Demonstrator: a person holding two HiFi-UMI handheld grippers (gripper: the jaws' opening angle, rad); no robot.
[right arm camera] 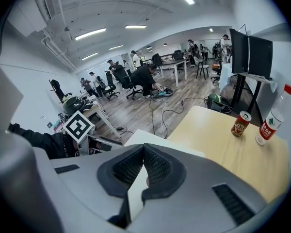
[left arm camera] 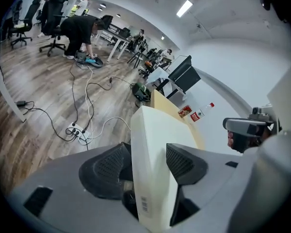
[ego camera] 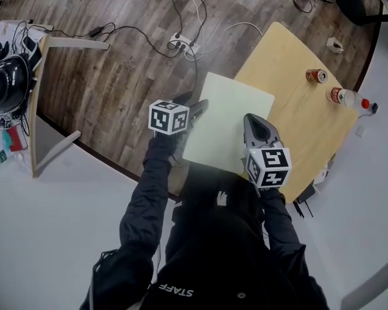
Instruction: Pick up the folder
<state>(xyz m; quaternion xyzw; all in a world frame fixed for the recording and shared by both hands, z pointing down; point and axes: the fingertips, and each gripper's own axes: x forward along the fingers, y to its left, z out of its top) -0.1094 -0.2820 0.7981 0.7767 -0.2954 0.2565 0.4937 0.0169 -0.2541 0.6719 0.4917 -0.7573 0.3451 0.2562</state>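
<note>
**Q:** Left side status?
**Me:** My left gripper (left arm camera: 148, 152) has its jaws well apart. The folder (left arm camera: 155, 130) edge stands between the pads, and I see nothing pressing on it, so left carries no load.

**Q:** Where's the folder?
**Me:** It spans between my two grippers over the near corner of the table (ego camera: 304, 128), partly out past the rim above the floor. I can't tell whether it rests on the top or hangs clear.

**Q:** Right?
**Me:** My right gripper (right arm camera: 143, 159) is clamped on the near edge, pads almost together. That's the only grip.

**Q:** Plan?
**Me:** Close left square on the edge, seated deep in the pads. Then lift with both grippers level. Held on one side only, a wide sheet will likely pivot or sag. The can (ego camera: 316, 76) and bottle (ego camera: 346, 97) are well apart from it, so no clash there.

**Q:** Material?
**Me:** Pale cream, thin and flat with rounded corners. It looks like stiff, smooth card or plastic, with a small barcode label on the edge. The pads are black and ribbed and should bite. The tabletop is smooth light wood.
</note>
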